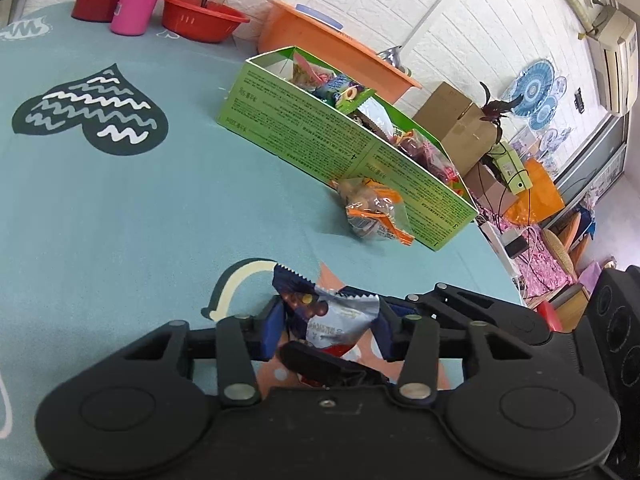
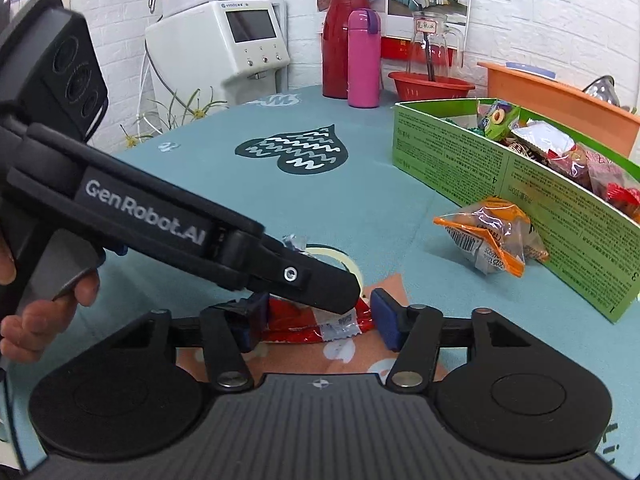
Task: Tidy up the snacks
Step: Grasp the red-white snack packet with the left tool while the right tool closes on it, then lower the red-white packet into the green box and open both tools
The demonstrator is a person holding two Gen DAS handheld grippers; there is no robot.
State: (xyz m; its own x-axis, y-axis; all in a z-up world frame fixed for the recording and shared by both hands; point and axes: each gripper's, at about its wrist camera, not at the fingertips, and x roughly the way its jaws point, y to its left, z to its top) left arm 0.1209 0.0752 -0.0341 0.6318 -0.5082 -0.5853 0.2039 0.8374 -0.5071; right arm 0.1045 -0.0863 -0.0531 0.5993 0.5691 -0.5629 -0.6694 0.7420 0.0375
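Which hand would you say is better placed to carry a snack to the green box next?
Probably left: the left gripper already brackets a blue packet; the right gripper sits crossed under it.

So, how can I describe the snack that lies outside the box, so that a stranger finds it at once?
Find the long green box on the blue tablecloth. On the cloth against its printed side lies a clear packet with orange edges. It is the only snack beside the box and far from both grippers.
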